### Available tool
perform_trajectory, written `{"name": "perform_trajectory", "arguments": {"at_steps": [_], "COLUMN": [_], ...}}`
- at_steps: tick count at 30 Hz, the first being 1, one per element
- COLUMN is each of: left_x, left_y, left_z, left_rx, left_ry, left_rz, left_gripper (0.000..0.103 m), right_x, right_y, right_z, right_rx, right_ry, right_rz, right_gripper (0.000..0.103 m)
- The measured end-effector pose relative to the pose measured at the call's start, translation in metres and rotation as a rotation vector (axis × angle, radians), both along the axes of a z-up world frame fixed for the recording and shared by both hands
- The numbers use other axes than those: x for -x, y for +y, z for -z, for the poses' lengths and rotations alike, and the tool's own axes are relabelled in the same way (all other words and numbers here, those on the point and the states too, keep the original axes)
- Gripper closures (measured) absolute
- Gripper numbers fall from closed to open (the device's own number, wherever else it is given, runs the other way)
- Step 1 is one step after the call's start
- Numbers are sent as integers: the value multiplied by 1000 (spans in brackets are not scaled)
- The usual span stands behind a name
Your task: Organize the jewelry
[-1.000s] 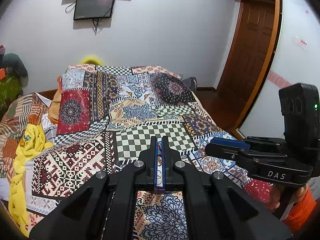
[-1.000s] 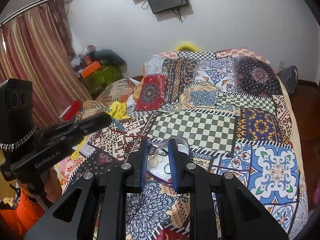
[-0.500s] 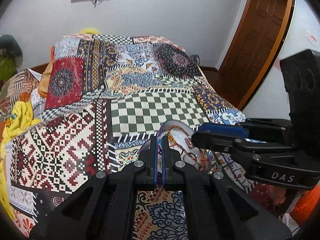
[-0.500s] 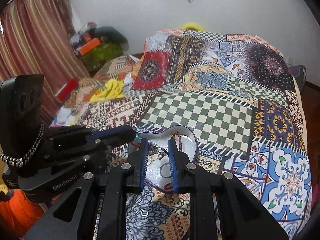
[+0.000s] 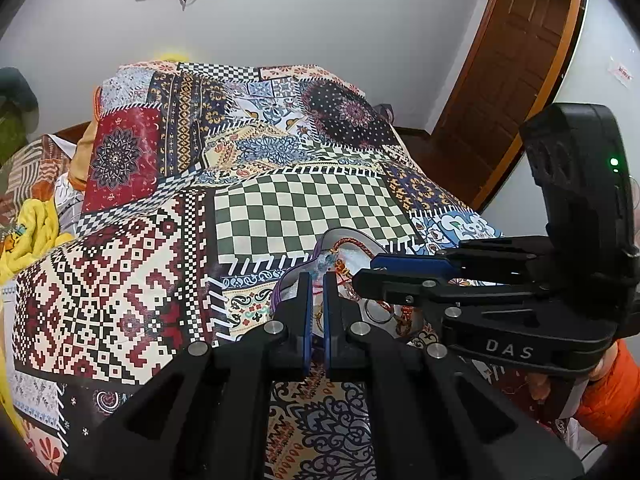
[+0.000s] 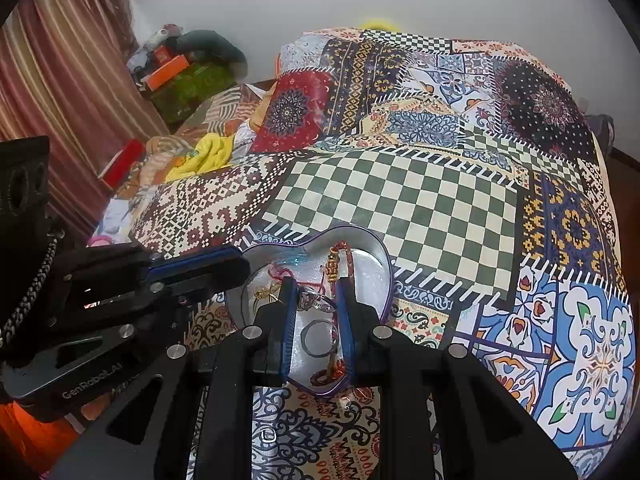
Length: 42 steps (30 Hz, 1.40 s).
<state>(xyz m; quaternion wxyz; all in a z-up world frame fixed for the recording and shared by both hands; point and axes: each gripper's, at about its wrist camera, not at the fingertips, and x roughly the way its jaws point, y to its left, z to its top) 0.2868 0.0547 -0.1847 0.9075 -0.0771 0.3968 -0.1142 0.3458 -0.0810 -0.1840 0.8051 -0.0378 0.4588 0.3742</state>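
Both grippers have dropped toward the patchwork bedspread [image 6: 404, 208]; left gripper [image 5: 317, 280] closed empty; right gripper [image 6: 316, 284] pinching a ring [image 6: 314, 300].

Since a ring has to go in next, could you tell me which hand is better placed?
Probably the right: its fingers hold a ring above the heart-shaped tin; the left fingers are shut and empty.
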Motion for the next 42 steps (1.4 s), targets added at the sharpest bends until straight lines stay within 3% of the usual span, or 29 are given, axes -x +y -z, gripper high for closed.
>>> {"name": "perform_trajectory", "arguments": {"at_steps": [6, 12, 16, 19, 26, 31, 42], "left_x": [3, 11, 18, 23, 35, 44, 57], "left_y": [3, 8, 12, 13, 12, 8, -8], "left_z": [-1, -10, -19, -24, -36, -42, -39], "left_rx": [-5, -6, -8, -14, -32, -44, -83], "left_ry": [12, -2, -20, -28, -40, -51, -25], "left_rz": [-13, -30, -46, -57, -65, -73, -57], "left_gripper": [102, 100, 90, 89, 87, 74, 66], "right_x": [-2, 8, 17, 25, 38, 43, 41], "right_y": [2, 5, 7, 6, -5, -21, -63], "right_z": [1, -7, -16, -23, -40, -48, -49], "right_rx": [20, 59, 74, 78, 64, 58, 67], "right_ry": [18, -46, -89, -136, -181, -189, -161], "right_rz": [-2, -3, -9, 0, 23, 60, 141], "right_gripper": [85, 85, 74, 66, 66, 66, 66]}}
